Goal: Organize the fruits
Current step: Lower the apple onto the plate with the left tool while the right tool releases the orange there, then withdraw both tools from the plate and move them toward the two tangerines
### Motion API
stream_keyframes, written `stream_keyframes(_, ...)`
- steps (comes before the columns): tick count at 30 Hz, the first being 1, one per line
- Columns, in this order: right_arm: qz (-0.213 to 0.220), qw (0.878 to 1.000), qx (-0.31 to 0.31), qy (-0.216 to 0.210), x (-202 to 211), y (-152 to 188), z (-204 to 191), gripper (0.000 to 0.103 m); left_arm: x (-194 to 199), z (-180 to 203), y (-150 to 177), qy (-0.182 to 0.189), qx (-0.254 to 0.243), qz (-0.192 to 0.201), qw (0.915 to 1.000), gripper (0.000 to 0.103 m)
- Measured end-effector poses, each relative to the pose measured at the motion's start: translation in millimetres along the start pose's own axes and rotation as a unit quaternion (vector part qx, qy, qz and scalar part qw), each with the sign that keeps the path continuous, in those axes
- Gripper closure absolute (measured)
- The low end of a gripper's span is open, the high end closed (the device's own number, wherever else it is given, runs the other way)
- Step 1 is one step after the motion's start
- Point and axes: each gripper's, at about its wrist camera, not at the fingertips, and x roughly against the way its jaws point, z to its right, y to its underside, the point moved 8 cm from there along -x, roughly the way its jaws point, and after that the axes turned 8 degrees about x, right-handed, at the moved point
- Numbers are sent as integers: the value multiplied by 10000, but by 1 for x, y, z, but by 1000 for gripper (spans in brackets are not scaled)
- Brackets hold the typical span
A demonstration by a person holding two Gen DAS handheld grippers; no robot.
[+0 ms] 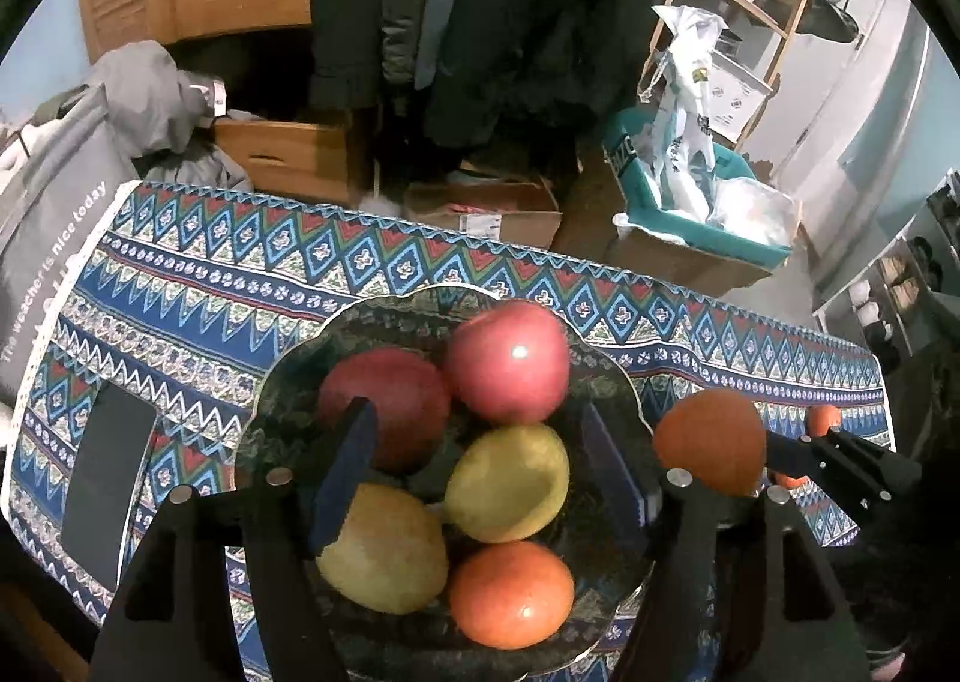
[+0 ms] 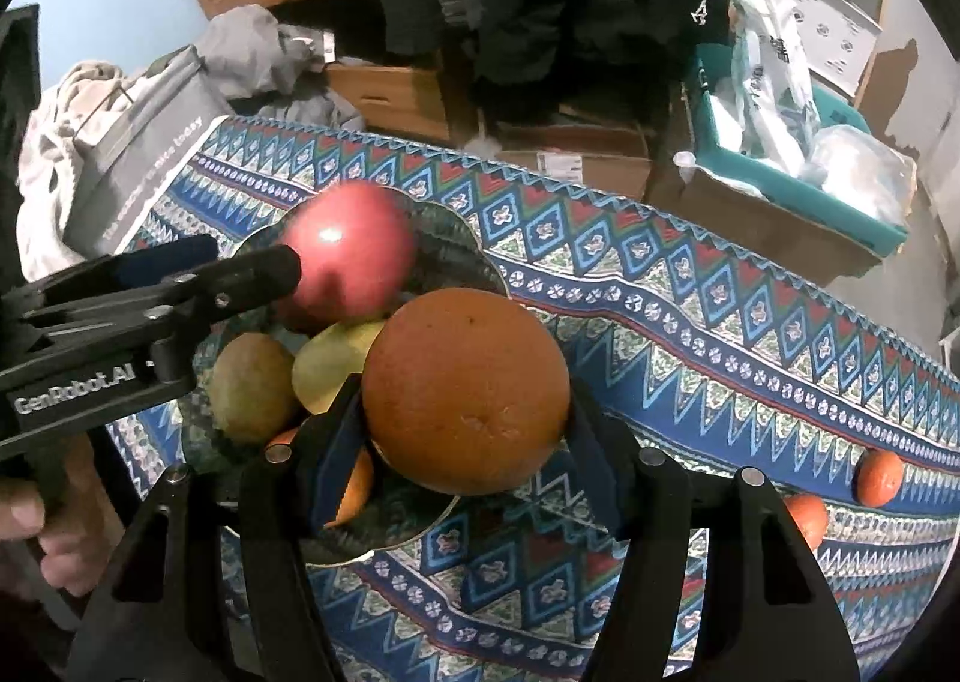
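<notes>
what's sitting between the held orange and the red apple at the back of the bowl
A yellow-green fruit in the bowl lies between the orange and the red apple, seen in the right wrist view.

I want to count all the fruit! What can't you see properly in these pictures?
- Left wrist view: the bowl near rim, hidden behind the left gripper.
- Right wrist view: bowl fruit behind the orange held by the right gripper.
- Right wrist view: small oranges, partly hidden by a finger.
</notes>
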Motion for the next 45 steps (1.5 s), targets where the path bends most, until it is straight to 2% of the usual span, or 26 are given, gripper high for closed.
stream_keyframes(13,-234,9996,121,-55,-18,7,-19,38,9,-60,28,-466,493,-186,9975,31)
stream_keyframes(22,-529,9984,207,-57,-29,19,-33,37,16,-71,42,-555,449,-232,9972,31)
stream_keyframes(27,-549,9984,146,-55,-30,22,-35,37,22,-74,47,-542,432,-261,9973,31)
stream_keyframes(37,19,10000,50,77,12,-3,-30,37,42,-71,51,-529,430,-168,9975,29)
stream_keyframes(41,243,9993,85,257,38,-11,-27,37,54,-57,50,-510,279,-71,9983,24)
stream_keyframes(45,439,9974,175,538,63,-13,-22,33,65,-38,49,-434,99,36,9990,23)
